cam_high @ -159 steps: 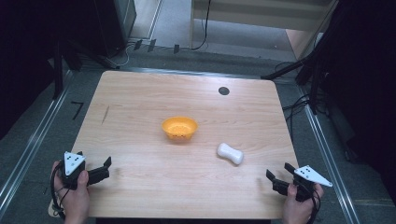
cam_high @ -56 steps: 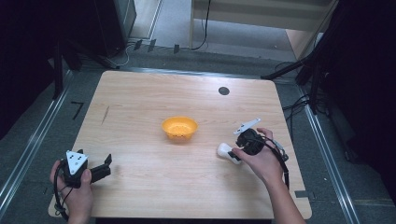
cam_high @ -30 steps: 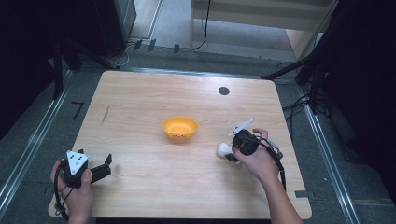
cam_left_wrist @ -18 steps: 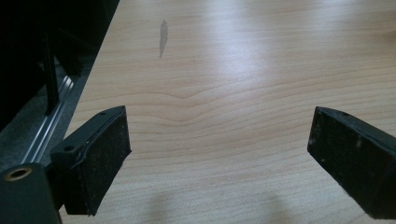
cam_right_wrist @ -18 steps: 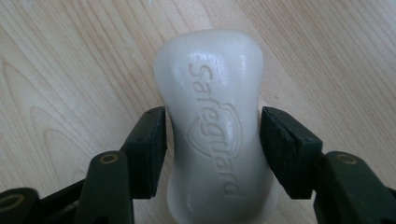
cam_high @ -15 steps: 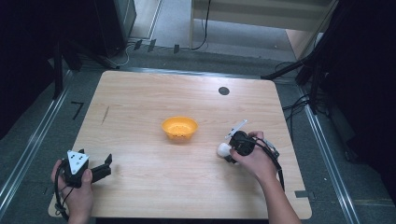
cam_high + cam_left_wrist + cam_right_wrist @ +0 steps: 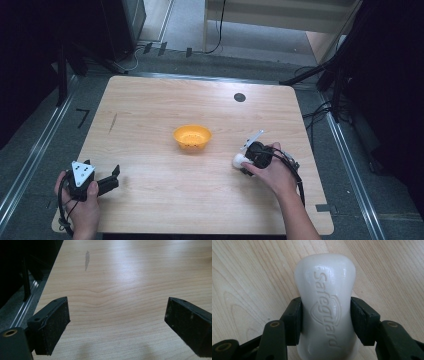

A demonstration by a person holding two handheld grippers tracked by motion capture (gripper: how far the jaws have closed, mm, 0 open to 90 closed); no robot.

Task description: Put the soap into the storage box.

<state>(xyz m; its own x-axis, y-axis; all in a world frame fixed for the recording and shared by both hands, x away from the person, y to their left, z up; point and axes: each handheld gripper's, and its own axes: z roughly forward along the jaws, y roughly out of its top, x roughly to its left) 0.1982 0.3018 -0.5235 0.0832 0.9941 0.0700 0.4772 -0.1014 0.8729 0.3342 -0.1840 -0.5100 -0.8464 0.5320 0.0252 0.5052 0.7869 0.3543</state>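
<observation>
The white soap bar (image 7: 325,305), its brand name embossed on top, lies flat on the desk (image 7: 150,110) right of the orange bowl (image 7: 192,137) and well apart from it. The right claw (image 7: 325,312) is clenched on the bar's narrow waist, both pads pressed against its sides; the jaws have just been closing onto it. So the step in hand looks like the grasp itself, with the lift not yet begun: in the right gripper view the bar seems to rest on the wood, though its underside is hidden. Judging by the layout, the next move calls for a straight lift, a carry leftward to the bowl and a release over it, keeping the squeeze firm, since a smooth, waisted bar may slip or pivot.

The left claw (image 7: 107,181) sits released near the desk's near-left corner, nothing between its pads.

Against the earliest picture, the right hand (image 7: 272,172) has come from the near-right corner up to the bar, which has turned a little; bowl and left hand (image 7: 82,207) are unchanged.
</observation>
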